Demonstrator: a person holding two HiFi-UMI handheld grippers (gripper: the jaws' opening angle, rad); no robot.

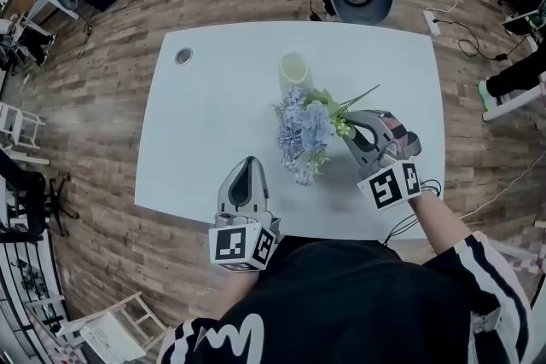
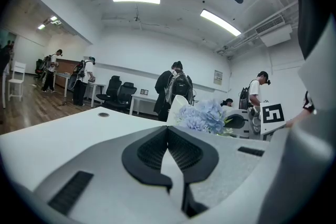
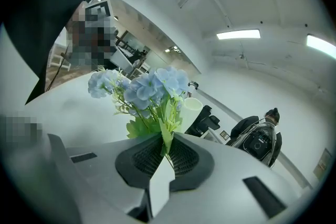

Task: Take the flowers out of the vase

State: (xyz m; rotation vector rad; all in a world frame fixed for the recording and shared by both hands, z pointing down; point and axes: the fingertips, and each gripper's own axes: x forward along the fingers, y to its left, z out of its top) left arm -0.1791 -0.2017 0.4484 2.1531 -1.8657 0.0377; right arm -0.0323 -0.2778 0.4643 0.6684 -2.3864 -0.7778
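The table (image 1: 205, 132) is smooth matt white; the floor (image 1: 111, 209) around it is wood plank. The vase (image 1: 293, 68) on the table looks smooth, matt. The left gripper (image 1: 249, 163) and right gripper (image 1: 351, 130) have matt grey shells and ribbed black pads (image 3: 143, 157).

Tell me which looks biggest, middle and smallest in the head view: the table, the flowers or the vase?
1. table
2. flowers
3. vase

The camera looks down into the vase, so how tall it really is stays unsure.
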